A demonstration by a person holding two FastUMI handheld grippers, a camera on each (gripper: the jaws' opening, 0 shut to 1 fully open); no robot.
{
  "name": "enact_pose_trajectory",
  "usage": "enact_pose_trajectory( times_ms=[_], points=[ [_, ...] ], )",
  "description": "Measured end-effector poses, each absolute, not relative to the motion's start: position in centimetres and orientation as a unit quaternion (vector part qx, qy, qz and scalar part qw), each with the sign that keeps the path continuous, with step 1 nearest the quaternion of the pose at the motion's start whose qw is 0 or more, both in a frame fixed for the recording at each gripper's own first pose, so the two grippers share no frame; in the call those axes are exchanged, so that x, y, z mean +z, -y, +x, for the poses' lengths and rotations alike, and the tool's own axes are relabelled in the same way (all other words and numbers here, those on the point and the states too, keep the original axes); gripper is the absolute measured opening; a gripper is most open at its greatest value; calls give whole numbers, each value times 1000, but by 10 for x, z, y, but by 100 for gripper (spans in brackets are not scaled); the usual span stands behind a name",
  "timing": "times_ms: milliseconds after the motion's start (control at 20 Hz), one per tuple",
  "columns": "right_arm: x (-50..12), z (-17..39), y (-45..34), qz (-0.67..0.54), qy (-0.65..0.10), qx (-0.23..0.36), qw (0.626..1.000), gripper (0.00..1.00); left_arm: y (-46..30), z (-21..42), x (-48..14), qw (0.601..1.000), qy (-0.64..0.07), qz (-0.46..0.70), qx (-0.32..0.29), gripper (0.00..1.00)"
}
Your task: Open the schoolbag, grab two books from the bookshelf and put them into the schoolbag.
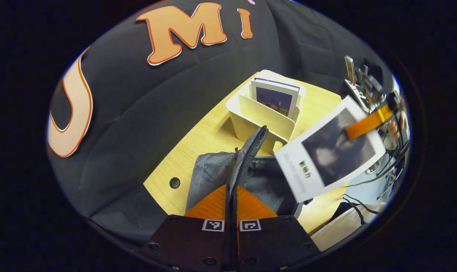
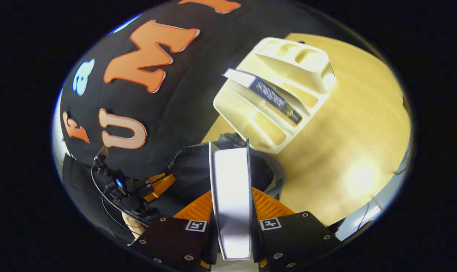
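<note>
1. Right gripper (image 2: 232, 211) is clamped on a white-edged book (image 2: 231, 196), both fingers pressing its covers; it hangs over the open schoolbag (image 2: 258, 170).
2. Left gripper (image 1: 231, 200) pinches the schoolbag's grey flap (image 1: 251, 147), holding the mouth open.
3. At 12 o'clock from the bag, the cream bookshelf (image 1: 258, 121) keeps a second book (image 1: 275, 98); so, I judge, bag opened, first book nearly in, one left.
4. Green cover lettering is too blurred to read.

Left tongs (image 1: 231, 196) are pressed together low in front; right tongs (image 2: 231, 196) are clamped higher, raised above them.
</note>
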State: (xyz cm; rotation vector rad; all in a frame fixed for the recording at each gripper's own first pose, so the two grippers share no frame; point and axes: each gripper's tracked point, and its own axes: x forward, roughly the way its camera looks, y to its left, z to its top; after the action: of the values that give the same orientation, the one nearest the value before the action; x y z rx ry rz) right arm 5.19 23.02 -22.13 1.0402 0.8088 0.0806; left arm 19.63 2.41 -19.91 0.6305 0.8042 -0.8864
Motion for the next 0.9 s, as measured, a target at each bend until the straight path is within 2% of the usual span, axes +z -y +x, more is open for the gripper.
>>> enact_pose_trajectory(
  times_ms=[100,250,400,650,700,750,900],
  points=[
    [-256,70,-242,518,-366,22,773,36,-25,194,-200,780,-368,301,-408,1],
    [-286,95,-269,536,-356,31,764,36,-20,187,-200,781,-366,298,-409,1],
    [-295,119,-306,576,-350,48,737,36,-9,174,-202,781,-369,284,-417,1],
    [-308,166,-331,599,-329,33,729,36,-6,166,-200,783,-374,272,-415,1],
    [-311,173,-335,604,-326,28,726,27,-7,168,-199,784,-374,273,-413,1],
    [-314,181,-337,606,-317,22,729,36,-9,169,-200,784,-374,277,-411,1],
    [-323,199,-341,610,-293,-7,736,38,-8,165,-199,781,-376,278,-413,1]
  ],
)
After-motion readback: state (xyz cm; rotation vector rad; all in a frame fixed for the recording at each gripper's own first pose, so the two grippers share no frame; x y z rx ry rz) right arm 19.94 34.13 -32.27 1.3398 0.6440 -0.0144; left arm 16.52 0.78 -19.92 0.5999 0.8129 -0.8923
